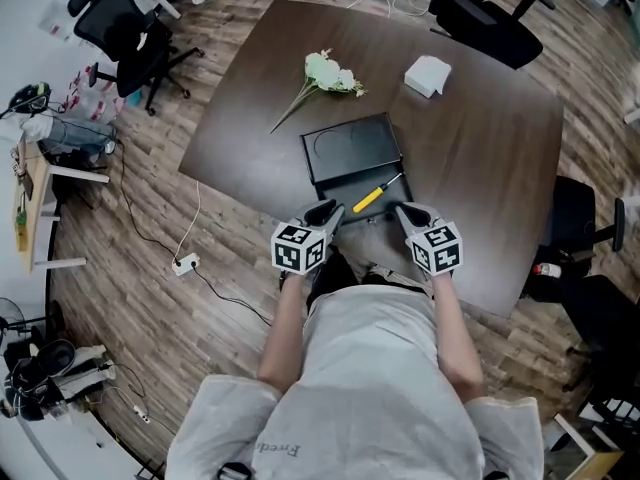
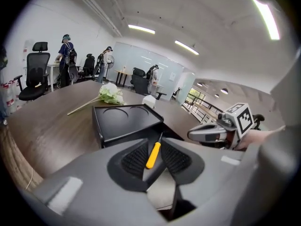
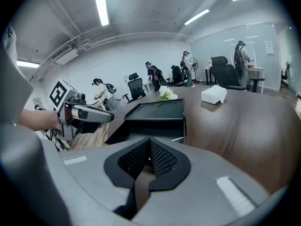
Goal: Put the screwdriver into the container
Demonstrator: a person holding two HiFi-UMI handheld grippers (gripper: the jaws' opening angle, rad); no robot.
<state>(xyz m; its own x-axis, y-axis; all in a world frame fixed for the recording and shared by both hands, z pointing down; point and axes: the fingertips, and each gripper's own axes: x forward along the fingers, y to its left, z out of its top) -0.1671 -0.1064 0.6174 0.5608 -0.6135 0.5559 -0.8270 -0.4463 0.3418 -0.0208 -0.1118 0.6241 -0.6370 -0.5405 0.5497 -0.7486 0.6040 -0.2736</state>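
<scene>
A screwdriver [image 1: 369,199] with a yellow handle lies on the dark table [image 1: 500,168], just in front of the black container [image 1: 350,151], tip toward it. My left gripper [image 1: 333,210] hovers at the table's near edge, right behind the handle. Its jaws stand a little apart, and in the left gripper view the screwdriver [image 2: 153,155] shows through that gap, with the container [image 2: 127,119] beyond. My right gripper [image 1: 402,211] hangs beside the tool on its right, shut and empty. In the right gripper view its pads [image 3: 160,157] meet in front of the container [image 3: 157,112].
White flowers [image 1: 328,72] and a white tissue box [image 1: 428,75] lie beyond the container on the table. Office chairs [image 1: 125,28] stand around the table, and cables run over the wooden floor [image 1: 150,268]. People stand far off in the room.
</scene>
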